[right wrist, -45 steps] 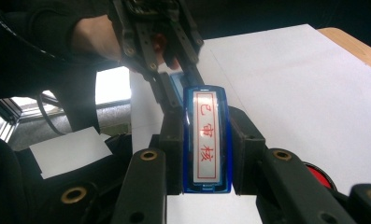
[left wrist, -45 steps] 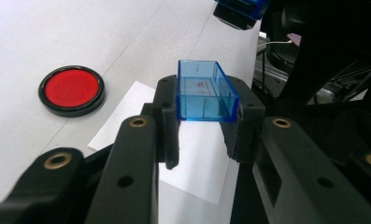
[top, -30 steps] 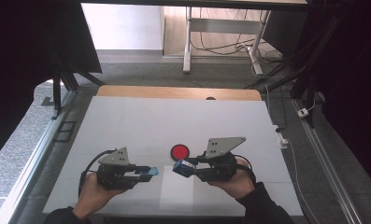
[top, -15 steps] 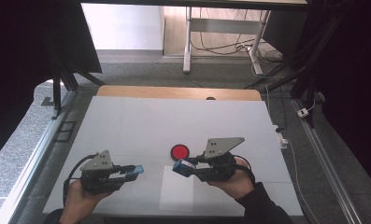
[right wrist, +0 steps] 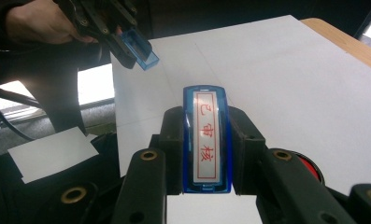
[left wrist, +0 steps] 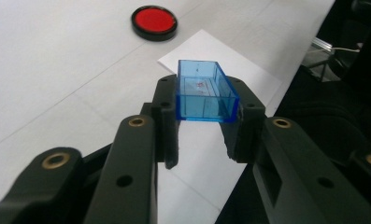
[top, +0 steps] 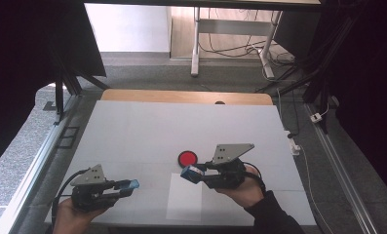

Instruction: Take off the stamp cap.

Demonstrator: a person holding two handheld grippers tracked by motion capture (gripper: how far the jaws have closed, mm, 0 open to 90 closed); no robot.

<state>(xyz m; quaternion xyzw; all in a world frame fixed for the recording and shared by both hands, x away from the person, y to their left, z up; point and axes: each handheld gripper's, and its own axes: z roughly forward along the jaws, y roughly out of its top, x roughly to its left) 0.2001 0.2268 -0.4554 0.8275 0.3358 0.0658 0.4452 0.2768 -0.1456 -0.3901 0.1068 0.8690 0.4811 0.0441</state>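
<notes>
left claw (left wrist: pixel 201 123) clamped on a blue cap (left wrist: pixel 203 91); right claw (right wrist: pixel 206 140) clamped on a blue stamp (right wrist: pixel 206 137); red ink pad (top: pixel 187 158) at the stamp's eleven o'clock on the surface (top: pixel 147 131).

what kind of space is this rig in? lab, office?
Probably a lab or recording workspace, not an ordinary office. A white-covered table stands between dark curtains, cables trail across the grey carpet, and a metal rail runs along the floor.

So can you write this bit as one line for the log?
left gripper: shut on blue cap | right gripper: shut on stamp | red pad: open on table | paper: unstamped
</notes>
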